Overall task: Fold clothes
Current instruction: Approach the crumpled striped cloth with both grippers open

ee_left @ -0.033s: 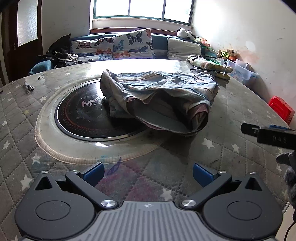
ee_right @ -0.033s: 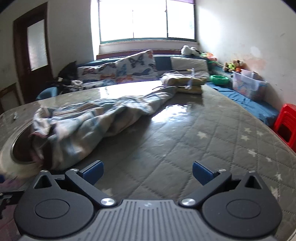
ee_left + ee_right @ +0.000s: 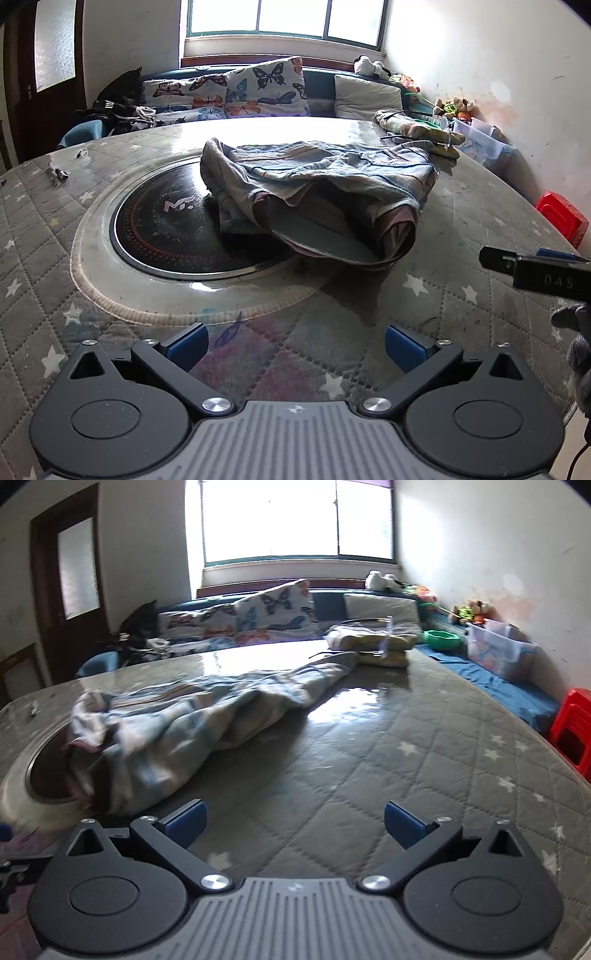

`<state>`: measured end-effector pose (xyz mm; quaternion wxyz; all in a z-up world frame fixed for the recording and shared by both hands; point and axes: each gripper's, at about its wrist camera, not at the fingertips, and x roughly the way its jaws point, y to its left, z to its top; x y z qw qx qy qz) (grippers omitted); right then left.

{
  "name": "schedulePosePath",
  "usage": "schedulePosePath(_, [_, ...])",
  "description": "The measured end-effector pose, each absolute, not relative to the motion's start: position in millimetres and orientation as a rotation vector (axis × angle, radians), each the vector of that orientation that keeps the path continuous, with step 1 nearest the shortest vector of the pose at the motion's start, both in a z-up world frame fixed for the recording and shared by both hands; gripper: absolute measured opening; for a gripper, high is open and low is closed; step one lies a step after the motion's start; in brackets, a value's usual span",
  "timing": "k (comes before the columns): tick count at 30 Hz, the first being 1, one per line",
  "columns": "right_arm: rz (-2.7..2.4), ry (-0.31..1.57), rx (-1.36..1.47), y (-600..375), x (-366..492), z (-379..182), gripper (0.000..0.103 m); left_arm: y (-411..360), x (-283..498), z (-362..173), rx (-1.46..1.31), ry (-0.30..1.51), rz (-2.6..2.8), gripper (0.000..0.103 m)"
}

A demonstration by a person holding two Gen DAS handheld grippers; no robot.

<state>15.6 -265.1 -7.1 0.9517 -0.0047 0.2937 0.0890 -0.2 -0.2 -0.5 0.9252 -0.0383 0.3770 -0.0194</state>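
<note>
Hovering over the grey star-quilted table (image 3: 424, 295), I held my left gripper (image 3: 295, 345) and right gripper (image 3: 295, 821) spread empty; the crumpled blue-grey striped garment (image 3: 317, 184) lay at twelve o'clock

My left claw (image 3: 295, 341) stands wide apart over bare quilted table (image 3: 332, 321); nothing lies between it and the garment (image 3: 317, 192) heaped ahead, partly over the black disc (image 3: 166, 225). My right claw (image 3: 295, 819), equally wide, has open cloth ahead and to its right; the garment bulks at its front left. A folded pile (image 3: 373, 642) blocks the far edge.
</note>
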Motion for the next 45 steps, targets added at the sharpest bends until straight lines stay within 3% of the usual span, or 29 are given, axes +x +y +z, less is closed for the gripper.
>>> schedulePosePath(9, [0.122,0.587,-0.049,-283.6,0.1,-5.0,0.103,0.0,-4.0,-2.4,-0.090,0.792,-0.049,0.103])
schedulePosePath(18, [0.166,0.611,-0.056,-228.3,2.0,-6.7,0.103,0.3,-4.4,-0.3,-0.083,0.793,-0.033,0.103])
schedulePosePath(45, [0.328,0.669,-0.083,-267.0,-4.4,-7.9,0.103,-1.2,4.2,-2.7,-0.083,0.824,0.007,0.103])
